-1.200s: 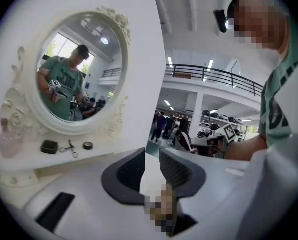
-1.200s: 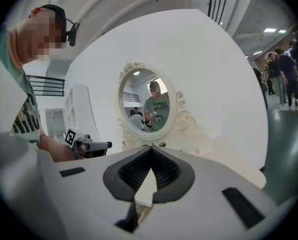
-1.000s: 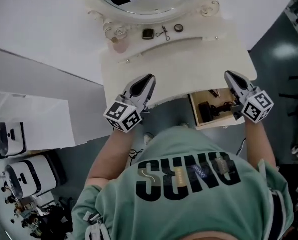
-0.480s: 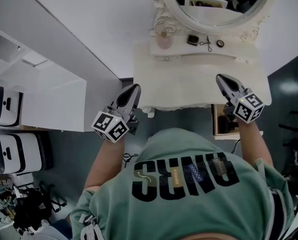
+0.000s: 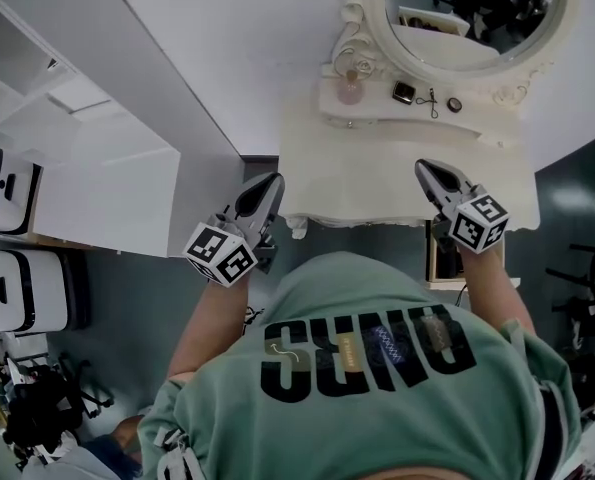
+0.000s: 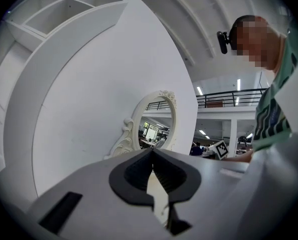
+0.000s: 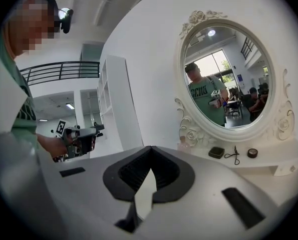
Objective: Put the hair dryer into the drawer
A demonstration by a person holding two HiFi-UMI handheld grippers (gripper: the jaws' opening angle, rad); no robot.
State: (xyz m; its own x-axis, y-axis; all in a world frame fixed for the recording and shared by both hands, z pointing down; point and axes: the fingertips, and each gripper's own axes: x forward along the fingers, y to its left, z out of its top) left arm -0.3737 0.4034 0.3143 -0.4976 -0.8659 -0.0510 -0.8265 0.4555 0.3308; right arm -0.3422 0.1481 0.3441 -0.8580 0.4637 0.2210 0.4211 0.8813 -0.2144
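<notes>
Both pairs of fingers are clenched on nothing. In the left gripper view the left gripper (image 6: 152, 153) has its ribbed pads meeting at the tips with only air behind them. The right gripper (image 7: 150, 157) looks the same in its own view.

In the head view the left gripper hangs off the dressing table (image 5: 377, 183) at about 8 o'clock of its top, over the floor. The right one sits at the front edge near 4 o'clock, right above the open drawer (image 5: 430, 256).

The hair dryer is in neither grip, and it is not on the bare tabletop. The shelf under the oval mirror (image 5: 467, 28) carries only a perfume bottle (image 5: 350, 88) and a few small items. The drawer's dark inside is mostly hidden by the right gripper, so I cannot make the dryer out there.

My guess is that it already lies in the drawer and only closing is left. That would call for the shut right gripper pressing the drawer front toward 12 o'clock.
</notes>
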